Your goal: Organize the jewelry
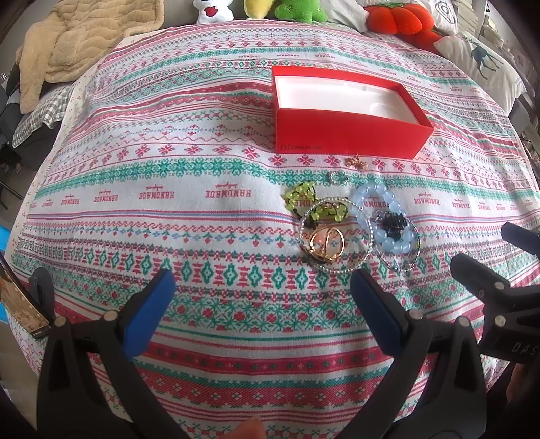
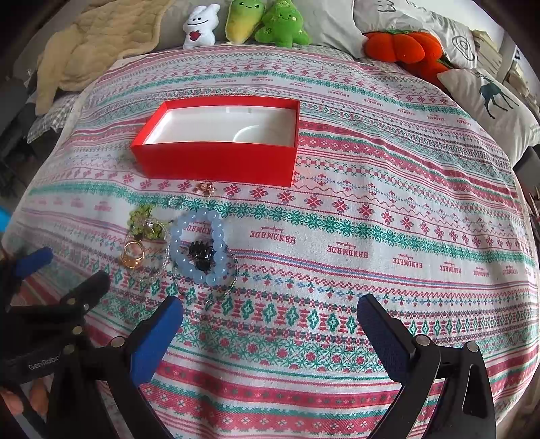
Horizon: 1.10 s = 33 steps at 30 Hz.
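A heap of jewelry lies on the patterned cloth in front of an open red box (image 1: 351, 135) (image 2: 216, 162) with a white inside. In the heap are a pale blue bead bracelet (image 1: 381, 219) (image 2: 199, 243), a green bead bracelet (image 1: 303, 199) (image 2: 145, 223), a gold ring piece (image 1: 325, 244) (image 2: 133, 255), a black clip (image 1: 393, 224) (image 2: 202, 253) and small rose-gold earrings (image 1: 356, 162) (image 2: 205, 188). My left gripper (image 1: 263, 293) hangs open just short of the heap. My right gripper (image 2: 270, 320) is open too, right of the heap. Nothing is between either pair of fingers.
Plush toys (image 2: 249, 23), an orange pumpkin cushion (image 2: 401, 47) and pillows (image 2: 489, 101) line the far edge of the bed. A beige blanket (image 1: 74, 44) lies at the far left. The patterned cloth (image 2: 388, 236) stretches wide to the right.
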Available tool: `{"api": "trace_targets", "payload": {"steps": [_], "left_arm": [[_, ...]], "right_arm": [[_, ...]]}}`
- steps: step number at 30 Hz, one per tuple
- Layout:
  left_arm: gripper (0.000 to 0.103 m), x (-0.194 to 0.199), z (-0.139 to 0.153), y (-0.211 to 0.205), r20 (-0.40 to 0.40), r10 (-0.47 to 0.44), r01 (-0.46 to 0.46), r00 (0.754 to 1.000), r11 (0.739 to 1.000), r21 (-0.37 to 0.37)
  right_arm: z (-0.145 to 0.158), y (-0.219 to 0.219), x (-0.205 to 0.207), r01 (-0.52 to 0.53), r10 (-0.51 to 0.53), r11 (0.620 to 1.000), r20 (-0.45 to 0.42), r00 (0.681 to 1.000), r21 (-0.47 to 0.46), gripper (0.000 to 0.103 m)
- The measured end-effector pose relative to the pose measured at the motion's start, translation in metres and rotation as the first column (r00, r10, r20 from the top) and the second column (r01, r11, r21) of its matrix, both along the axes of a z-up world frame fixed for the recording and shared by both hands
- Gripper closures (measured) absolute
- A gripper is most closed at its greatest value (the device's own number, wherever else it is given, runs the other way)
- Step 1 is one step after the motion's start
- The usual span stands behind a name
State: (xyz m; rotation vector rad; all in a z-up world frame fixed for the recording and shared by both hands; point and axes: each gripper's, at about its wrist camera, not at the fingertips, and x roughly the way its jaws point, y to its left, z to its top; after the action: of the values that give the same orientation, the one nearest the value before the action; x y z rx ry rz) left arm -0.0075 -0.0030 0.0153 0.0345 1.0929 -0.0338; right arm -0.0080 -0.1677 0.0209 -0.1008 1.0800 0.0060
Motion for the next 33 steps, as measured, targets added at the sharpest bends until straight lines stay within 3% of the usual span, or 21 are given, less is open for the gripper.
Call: {"api": "trace_targets", "payload": {"steps": [27, 33], "left_arm": [[0.000, -0.001, 0.001, 0.004, -0.002, -0.002, 0.002, 1.000, 1.000, -0.015], [0.000, 0.003, 0.000, 0.009, -0.006, -0.015, 0.015, 1.000, 0.999, -0.029]], "right_arm": [[-0.002, 0.000, 0.000, -0.002, 0.002, 1.000, -0.005, 1.000, 0.016, 0.000], [-0.004, 0.000, 0.001, -0.005, 0.005, 1.000, -0.004, 1.000, -0.016, 0.000]]}}
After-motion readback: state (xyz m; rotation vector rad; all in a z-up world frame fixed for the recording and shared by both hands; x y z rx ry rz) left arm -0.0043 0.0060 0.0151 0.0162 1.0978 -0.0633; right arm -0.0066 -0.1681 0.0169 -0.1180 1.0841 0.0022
